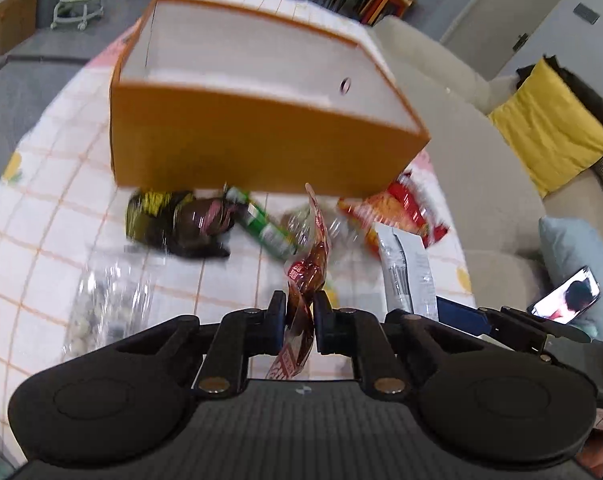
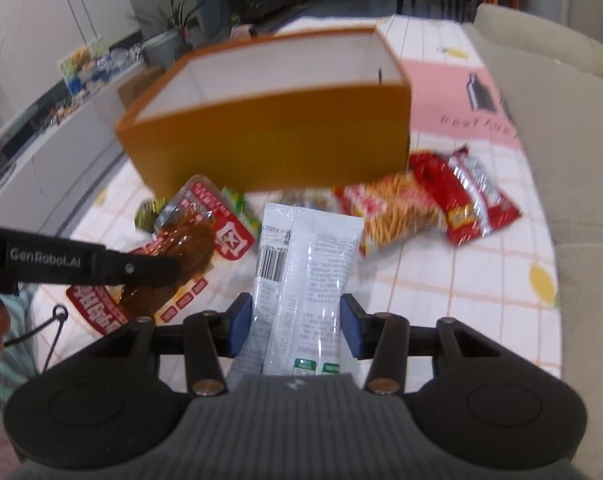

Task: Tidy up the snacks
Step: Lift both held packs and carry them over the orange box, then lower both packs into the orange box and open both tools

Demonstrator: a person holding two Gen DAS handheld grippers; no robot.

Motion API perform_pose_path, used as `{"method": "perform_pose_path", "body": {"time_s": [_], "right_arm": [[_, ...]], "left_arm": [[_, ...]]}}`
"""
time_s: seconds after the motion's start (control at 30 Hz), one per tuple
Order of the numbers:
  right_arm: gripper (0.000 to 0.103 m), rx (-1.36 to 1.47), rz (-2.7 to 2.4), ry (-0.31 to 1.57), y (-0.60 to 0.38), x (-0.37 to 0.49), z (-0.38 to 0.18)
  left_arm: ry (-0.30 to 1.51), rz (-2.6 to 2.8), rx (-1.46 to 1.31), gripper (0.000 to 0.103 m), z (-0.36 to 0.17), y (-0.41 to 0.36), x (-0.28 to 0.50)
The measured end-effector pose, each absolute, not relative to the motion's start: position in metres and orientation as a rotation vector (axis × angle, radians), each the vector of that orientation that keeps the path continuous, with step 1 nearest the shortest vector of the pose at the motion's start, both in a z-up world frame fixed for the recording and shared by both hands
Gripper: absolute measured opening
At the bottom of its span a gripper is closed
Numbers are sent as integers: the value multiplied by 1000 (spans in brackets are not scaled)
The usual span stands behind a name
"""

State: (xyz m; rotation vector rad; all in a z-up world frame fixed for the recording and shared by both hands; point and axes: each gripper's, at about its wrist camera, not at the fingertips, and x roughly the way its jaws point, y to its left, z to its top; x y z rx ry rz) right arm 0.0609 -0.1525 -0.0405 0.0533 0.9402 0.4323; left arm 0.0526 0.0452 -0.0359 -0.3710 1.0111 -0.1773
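The left gripper (image 1: 298, 312) jaws clamp a brown sauce packet (image 1: 307, 270); the right gripper (image 2: 296, 322) jaws clamp a white snack packet (image 2: 305, 268), both before the orange box (image 2: 269, 136).

Left black two-finger gripper (image 1: 299, 312) pinched tight on a red-brown transparent snack pouch (image 1: 307, 264), raised above the table. Right blue-padded two-finger gripper (image 2: 297, 326) clamped across a white plastic snack packet (image 2: 301, 276), just right of the left.
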Motion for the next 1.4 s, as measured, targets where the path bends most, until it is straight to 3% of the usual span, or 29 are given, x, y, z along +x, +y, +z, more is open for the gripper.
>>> {"method": "perform_pose_path", "body": {"time_s": [0.57, 0.97, 1.4], "right_arm": [[45, 27, 417, 725, -135, 149, 46], [45, -72, 395, 715, -100, 228, 47], [45, -256, 356, 802, -62, 287, 0]], "left_arm": [[818, -200, -240, 15, 55, 47, 129], [864, -140, -194, 15, 44, 59, 201], [1024, -81, -131, 15, -9, 60, 256]]}}
